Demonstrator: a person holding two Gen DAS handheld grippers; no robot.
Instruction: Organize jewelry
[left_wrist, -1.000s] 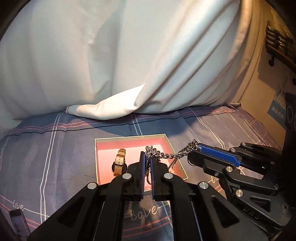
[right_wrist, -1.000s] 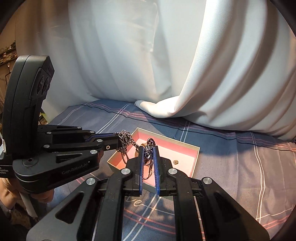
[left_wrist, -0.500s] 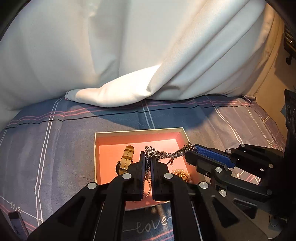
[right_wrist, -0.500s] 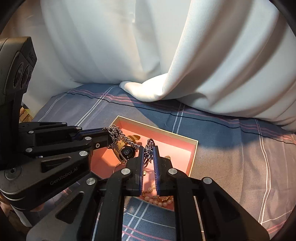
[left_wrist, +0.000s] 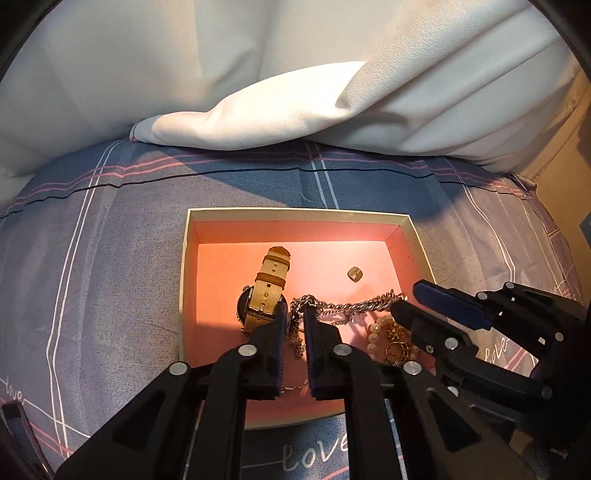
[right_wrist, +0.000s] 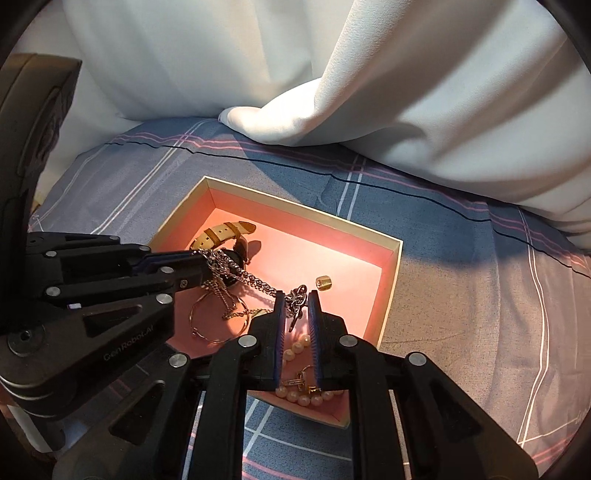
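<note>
A silver chain (left_wrist: 347, 305) hangs stretched between my two grippers, low inside the open box with the pink lining (left_wrist: 295, 216). My left gripper (left_wrist: 294, 317) has its jaws slightly parted with one end of the chain between them. My right gripper (right_wrist: 295, 299) has its jaws slightly parted around the other end of the chain (right_wrist: 258, 283). In the box lie a tan-strap watch (left_wrist: 267, 291), a pearl bracelet (right_wrist: 306, 397), a thin gold bangle (right_wrist: 218, 319) and a small gold bead (right_wrist: 324, 283). The box also shows in the right wrist view (right_wrist: 395, 266).
The box sits on a blue-grey checked bedsheet (left_wrist: 110, 258). A white curtain (left_wrist: 295, 74) hangs behind and its hem lies on the sheet just beyond the box. A dark object (left_wrist: 14, 424) lies at the lower left edge.
Both grippers have come down and forward with the chain, from above the box to low inside it. The jaws of both now stand a little wider apart.
</note>
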